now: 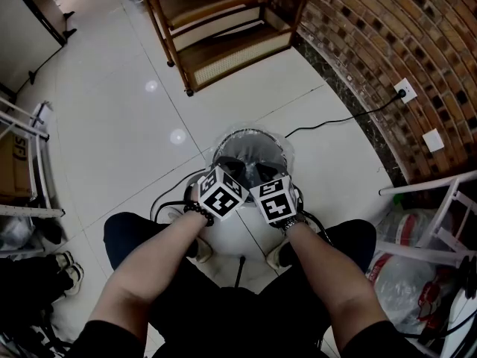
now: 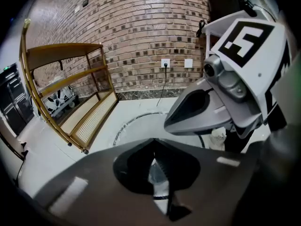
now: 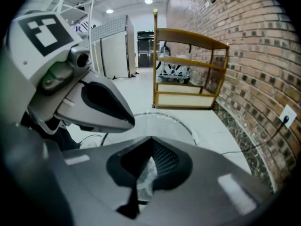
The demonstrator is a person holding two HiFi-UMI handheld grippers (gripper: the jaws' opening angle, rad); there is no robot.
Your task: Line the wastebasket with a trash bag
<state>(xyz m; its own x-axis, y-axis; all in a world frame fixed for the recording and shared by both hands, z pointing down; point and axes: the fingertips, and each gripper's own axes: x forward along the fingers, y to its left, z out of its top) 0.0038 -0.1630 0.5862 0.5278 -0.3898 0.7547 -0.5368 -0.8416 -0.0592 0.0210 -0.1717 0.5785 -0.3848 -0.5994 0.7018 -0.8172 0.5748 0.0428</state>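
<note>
A round black mesh wastebasket stands on the floor between the person's feet, with a clear trash bag draped over its rim. Both grippers meet side by side at its near rim. My left gripper is shut, and a strip of the clear bag film is pinched between its jaws. My right gripper is shut on the bag film too, with the basket's mesh right behind it. In the left gripper view the right gripper hangs close at the right. The fingertips are hidden under the marker cubes in the head view.
A wooden shelf unit stands beyond the basket, and a brick wall with a socket and a black cable runs along the right. A white rack and filled plastic bags sit at the right, with shoes at the left.
</note>
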